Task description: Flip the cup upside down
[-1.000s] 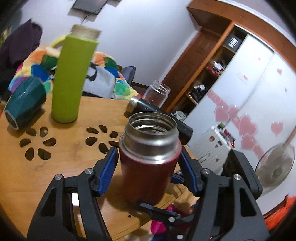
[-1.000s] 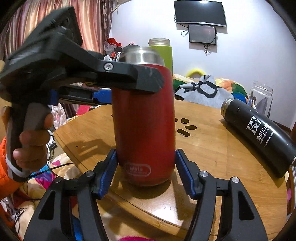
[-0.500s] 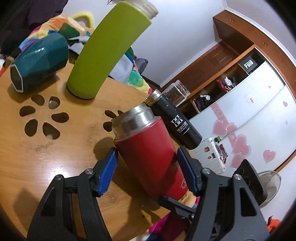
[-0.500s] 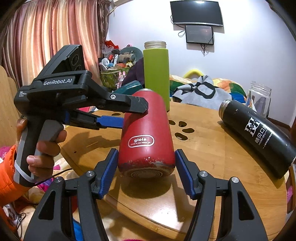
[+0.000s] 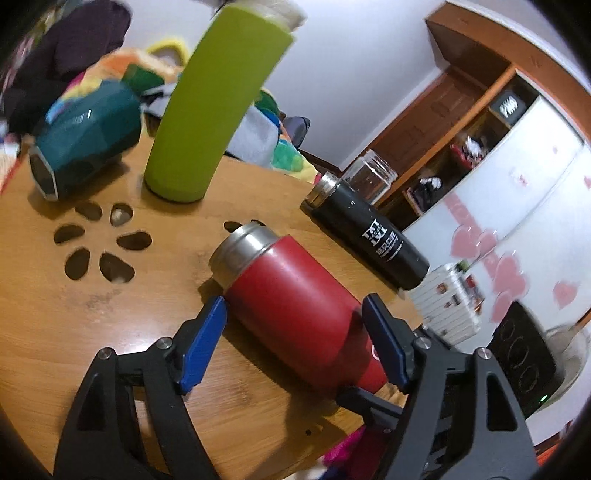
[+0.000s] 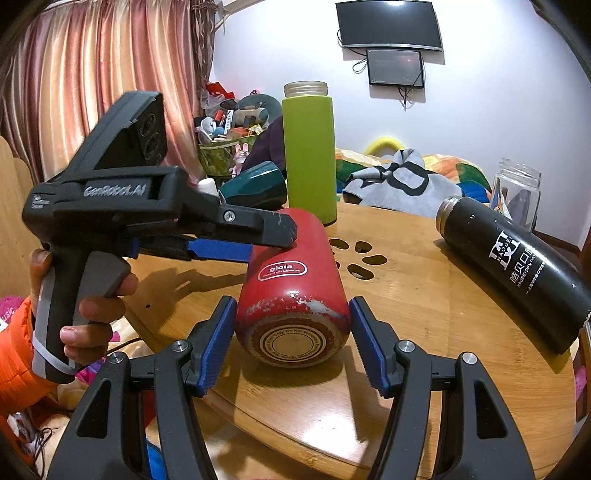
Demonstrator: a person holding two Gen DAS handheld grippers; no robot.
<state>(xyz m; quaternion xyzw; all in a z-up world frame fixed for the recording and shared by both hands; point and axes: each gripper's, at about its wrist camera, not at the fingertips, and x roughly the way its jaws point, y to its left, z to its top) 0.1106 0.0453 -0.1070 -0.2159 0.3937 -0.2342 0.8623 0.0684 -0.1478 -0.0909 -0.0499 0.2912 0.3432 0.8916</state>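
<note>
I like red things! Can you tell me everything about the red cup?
The red cup looks like painted metal with a bare steel neck, open mouth and a white "gioia" label. Its scuffed base faces the right gripper. It lies tipped on the wooden table, between the left gripper fingers.

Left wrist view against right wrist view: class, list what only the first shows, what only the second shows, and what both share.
Only the left wrist view shows the red cup's steel mouth, the wardrobe and a fan. Only the right wrist view shows the cup's worn base, its "gioia" label, the curtain, two screens and the hand on the left gripper. Both show the red cup, green bottle, black flask, teal cup, jar and table.
</note>
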